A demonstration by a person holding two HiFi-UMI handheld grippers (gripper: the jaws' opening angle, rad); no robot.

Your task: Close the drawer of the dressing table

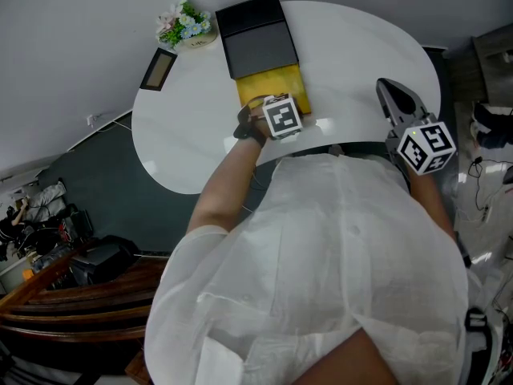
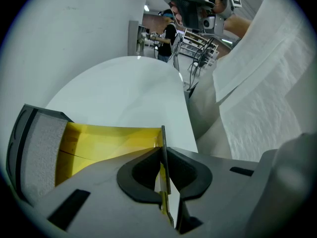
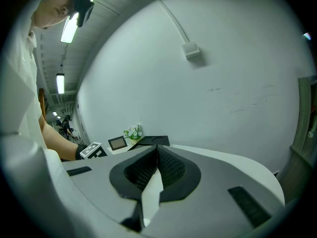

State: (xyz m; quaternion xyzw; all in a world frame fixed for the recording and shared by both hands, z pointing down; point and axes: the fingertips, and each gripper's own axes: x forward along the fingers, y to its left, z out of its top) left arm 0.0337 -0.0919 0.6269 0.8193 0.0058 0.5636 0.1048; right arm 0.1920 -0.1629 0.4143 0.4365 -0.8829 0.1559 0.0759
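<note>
Left tool (image 2: 162, 153): it is pointing steeply down and squeezing narrowly on the thin front wall of the drawer (image 2: 106, 143). That wall is standing edge-on between the two black pads.
Drawer: it is sticking out of the black box (image 1: 256, 40) toward the person. Its yellow inside is lying open just beyond the left tool's tips.
Black box: it is sitting on the white surface (image 1: 353, 50), past the drawer on the side away from the left tool.
Right tool (image 3: 157, 150): it is hovering over the right part of the surface, well apart from the drawer, with its tips meeting and nothing between them.
Flowers (image 1: 186, 22): they are standing at the far edge by the wall, beyond the left tool and to its left.
Small frame (image 1: 159, 69): it is resting near the flowers, left of the black box.
Person's arm (image 1: 228, 179): it is reaching forward to the left tool.
</note>
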